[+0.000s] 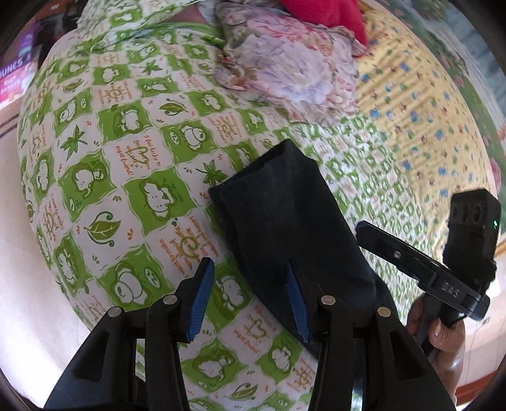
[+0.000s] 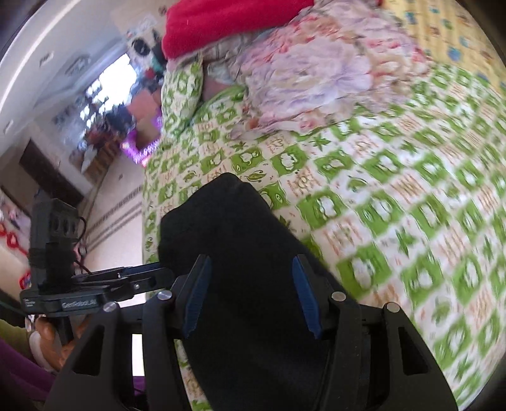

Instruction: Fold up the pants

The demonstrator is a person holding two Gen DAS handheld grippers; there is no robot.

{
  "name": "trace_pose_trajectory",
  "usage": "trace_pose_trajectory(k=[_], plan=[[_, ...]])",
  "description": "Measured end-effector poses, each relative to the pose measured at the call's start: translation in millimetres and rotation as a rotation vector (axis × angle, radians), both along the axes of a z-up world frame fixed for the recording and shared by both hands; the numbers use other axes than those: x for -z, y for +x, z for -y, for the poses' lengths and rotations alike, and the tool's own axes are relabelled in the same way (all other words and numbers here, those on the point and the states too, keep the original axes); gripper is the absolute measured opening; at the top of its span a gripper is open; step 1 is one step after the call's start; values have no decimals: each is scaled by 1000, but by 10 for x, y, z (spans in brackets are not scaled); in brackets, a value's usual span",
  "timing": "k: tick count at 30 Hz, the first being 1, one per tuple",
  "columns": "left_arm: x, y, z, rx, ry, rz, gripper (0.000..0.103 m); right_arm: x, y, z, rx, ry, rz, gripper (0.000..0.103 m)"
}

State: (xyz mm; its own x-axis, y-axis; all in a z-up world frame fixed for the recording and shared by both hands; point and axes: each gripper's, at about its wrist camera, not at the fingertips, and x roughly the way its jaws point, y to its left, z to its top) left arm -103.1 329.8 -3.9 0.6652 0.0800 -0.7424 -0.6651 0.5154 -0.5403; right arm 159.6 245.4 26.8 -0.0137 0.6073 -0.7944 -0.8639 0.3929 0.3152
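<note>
A pair of black pants [image 1: 284,221], folded into a narrow dark bundle, lies on a bed covered with a green and white checked sheet [image 1: 120,177] printed with small cartoon animals and leaves. The bundle sits near the edge of the bed closest to the person. Seen from the left wrist camera, the left gripper [image 1: 249,300] hangs just above the sheet with its two blue-padded fingers spread apart; one finger is over bare sheet and the other is at the near edge of the pants, and nothing is pinched between them. In the same view the right gripper [image 1: 367,229] reaches in from the right side, held in the person's right hand [image 1: 442,341], its tip at the far edge of the dark bundle. From the right wrist camera, the right gripper [image 2: 253,294] also has its blue pads set wide apart, with the black fabric filling the space below and between them, though whether the pads touch it is unclear. Farther up the bed lies a crumpled floral cloth [image 1: 284,60] in pink and lilac, a red cloth [image 1: 329,15] beyond it, and a yellow patterned sheet [image 1: 420,104] alongside.
</note>
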Motion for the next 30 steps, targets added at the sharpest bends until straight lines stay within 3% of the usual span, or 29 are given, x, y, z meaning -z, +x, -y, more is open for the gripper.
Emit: trace_pose_trajectory(k=[12, 20, 22, 25, 30], plan=[[107, 192, -165, -74, -76, -18, 49, 278, 403, -747, -216, -93, -158, 55], [187, 271, -281, -77, -117, 8, 49, 390, 486, -973, -296, -104, -241, 55], [197, 273, -288, -78, -117, 14, 49, 412, 502, -990, -307, -107, -265, 47], [210, 309, -308, -73, -112, 12, 47, 388, 468, -981, -310, -103, -244, 41], [181, 359, -274, -50, -82, 1, 29, 294, 455, -850, -287, -57, -236, 33]])
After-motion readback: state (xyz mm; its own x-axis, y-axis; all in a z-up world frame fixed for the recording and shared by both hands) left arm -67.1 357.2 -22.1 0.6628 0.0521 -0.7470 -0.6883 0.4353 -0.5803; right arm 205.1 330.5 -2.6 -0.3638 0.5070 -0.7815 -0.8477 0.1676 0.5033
